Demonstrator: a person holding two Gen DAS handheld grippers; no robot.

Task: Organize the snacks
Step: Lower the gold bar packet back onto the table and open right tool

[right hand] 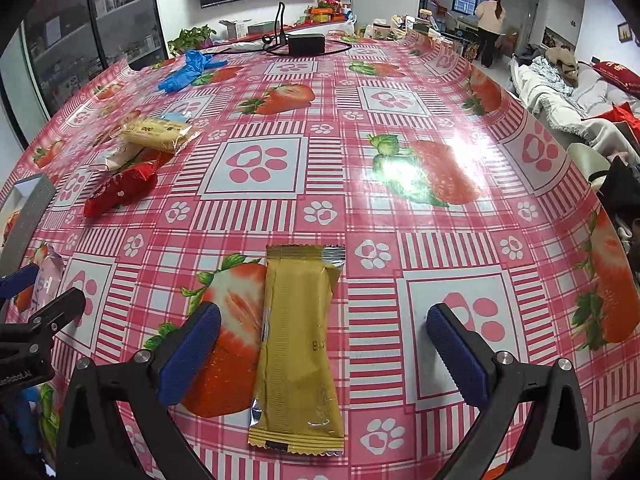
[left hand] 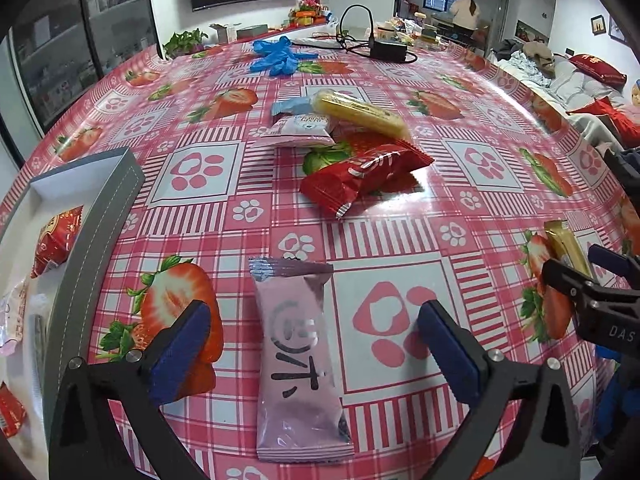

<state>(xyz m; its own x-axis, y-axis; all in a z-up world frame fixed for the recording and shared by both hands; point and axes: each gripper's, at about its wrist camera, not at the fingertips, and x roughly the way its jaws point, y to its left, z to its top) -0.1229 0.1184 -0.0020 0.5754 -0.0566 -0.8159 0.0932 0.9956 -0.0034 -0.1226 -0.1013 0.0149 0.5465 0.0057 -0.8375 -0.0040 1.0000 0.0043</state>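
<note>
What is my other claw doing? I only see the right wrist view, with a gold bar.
Observer: The left claw is open around a pink bar lying flat.
Child: Is anything in the box?
Observer: Yes, the box holds a red packet and others.
Child: What is in that pile?
Observer: Behind the yellow snack, a blue packet shows clearly.

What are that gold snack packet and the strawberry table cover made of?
The gold packet looks like thin metallised plastic film: crimped zigzag ends, a silvery inner corner, soft creases. The table cover seems to be glossy vinyl or oilcloth, since a window glare reflects sharply off it.
</note>
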